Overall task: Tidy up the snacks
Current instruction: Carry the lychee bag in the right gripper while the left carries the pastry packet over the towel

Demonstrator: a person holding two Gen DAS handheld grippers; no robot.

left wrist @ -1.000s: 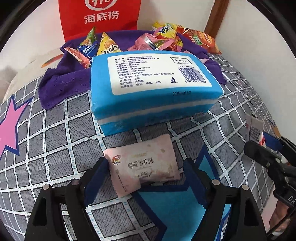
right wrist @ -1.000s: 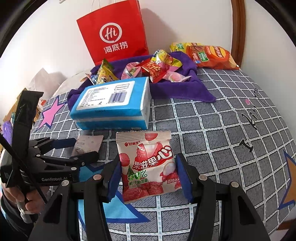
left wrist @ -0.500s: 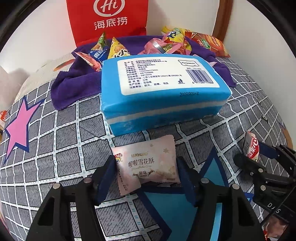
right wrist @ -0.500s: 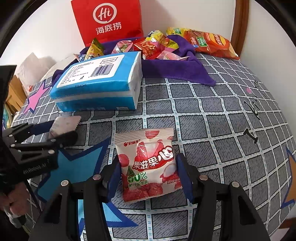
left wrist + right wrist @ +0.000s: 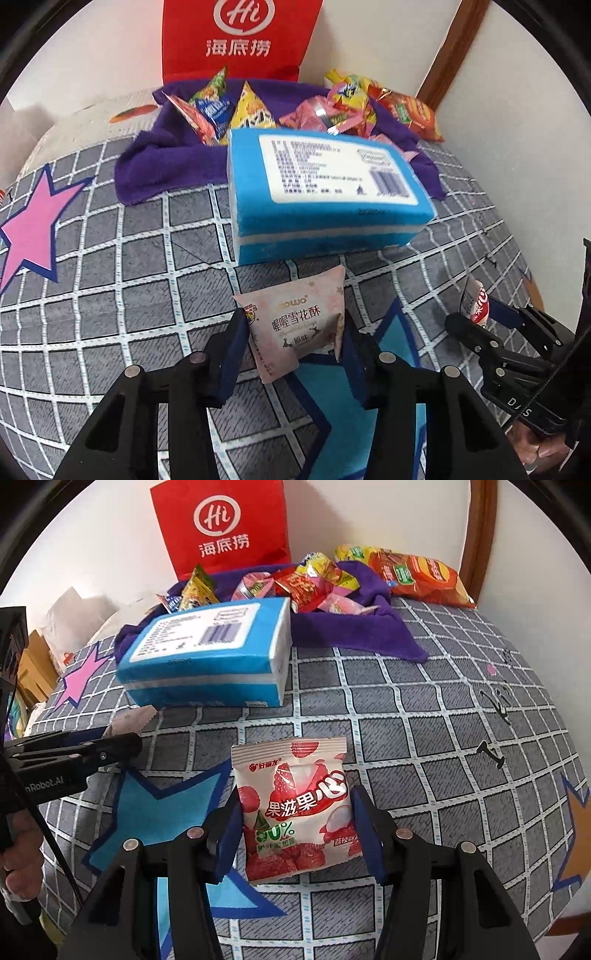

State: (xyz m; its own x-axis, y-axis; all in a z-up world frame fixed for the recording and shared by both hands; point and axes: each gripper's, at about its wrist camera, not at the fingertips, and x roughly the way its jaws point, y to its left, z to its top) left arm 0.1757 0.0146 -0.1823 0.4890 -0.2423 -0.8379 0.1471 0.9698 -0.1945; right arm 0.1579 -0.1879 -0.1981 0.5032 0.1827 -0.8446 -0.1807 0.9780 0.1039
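Both packets have risen off the bedspread since a second ago, and the fingers have drawn in against their sides. The pink nougat packet (image 5: pixel 297 326) sits clamped between the left gripper (image 5: pixel 293 345) fingers, tilted, near the blue tissue pack (image 5: pixel 325 192). The strawberry gummy packet (image 5: pixel 295 812) is pinched upright between the right gripper (image 5: pixel 297 832) fingers, on the near side of the same tissue pack. Beyond the tissue pack, a purple towel (image 5: pixel 354 635) carries a loose heap of snack packets (image 5: pixel 310 587), with an orange chip bag (image 5: pixel 417 576) at its far right. A red paper bag (image 5: pixel 221 528) stands against the wall at the far edge of the grey checked bedspread (image 5: pixel 424 738).
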